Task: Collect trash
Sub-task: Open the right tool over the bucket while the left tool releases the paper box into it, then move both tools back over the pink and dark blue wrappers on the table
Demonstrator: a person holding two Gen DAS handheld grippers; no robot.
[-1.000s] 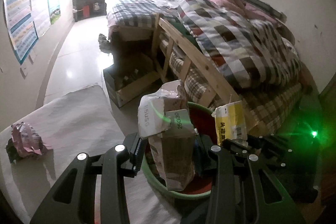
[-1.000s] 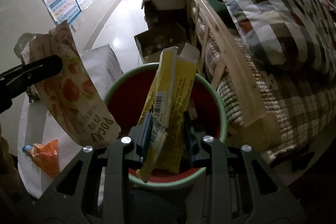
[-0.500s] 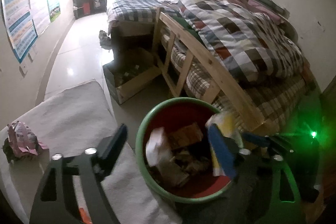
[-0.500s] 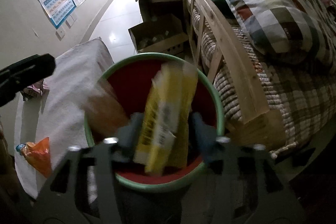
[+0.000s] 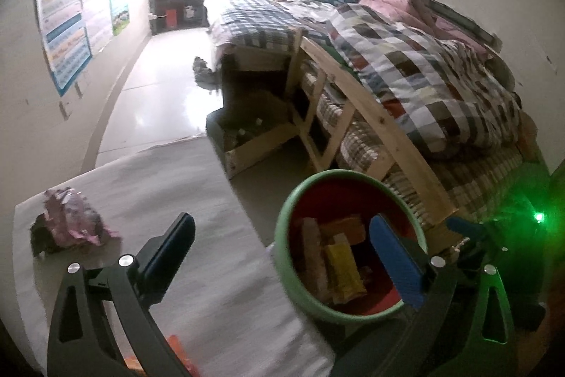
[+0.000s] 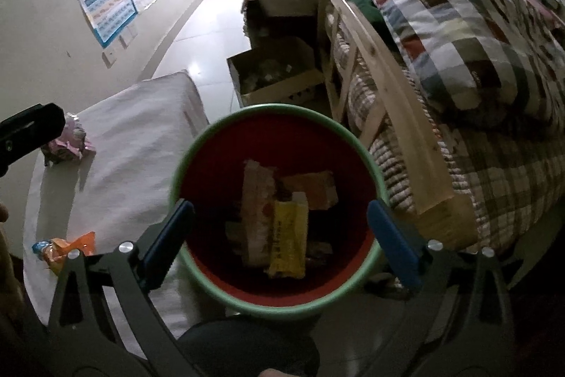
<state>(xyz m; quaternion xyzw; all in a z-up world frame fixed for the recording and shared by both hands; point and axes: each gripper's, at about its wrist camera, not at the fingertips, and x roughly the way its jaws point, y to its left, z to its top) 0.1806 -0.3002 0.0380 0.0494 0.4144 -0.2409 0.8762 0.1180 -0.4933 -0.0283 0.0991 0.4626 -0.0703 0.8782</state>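
Your right gripper (image 6: 279,235) hangs right over the green-rimmed bin (image 6: 197,143), its jaws spreading wide with nothing between the pads. Down on the red bottom of the bin lie the wrappers: a yellow packet (image 6: 287,242) nearest you, a pale snack bag (image 6: 256,211) touching its left side, and an orange-brown packet (image 6: 314,188) just behind them. Your left gripper (image 5: 282,246) sits to the left of the bin, above the near right part of the white-covered table (image 5: 159,186); its jaws are opening too and hold nothing, the right finger reaching over the bin's rim. Two pieces of trash are on the table: a crumpled pink wrapper (image 5: 67,225) at the far left and an orange wrapper (image 6: 67,248) at the near left edge. The bin stands just beside the table's right side, with the wooden bed frame (image 6: 381,101) close on its right.
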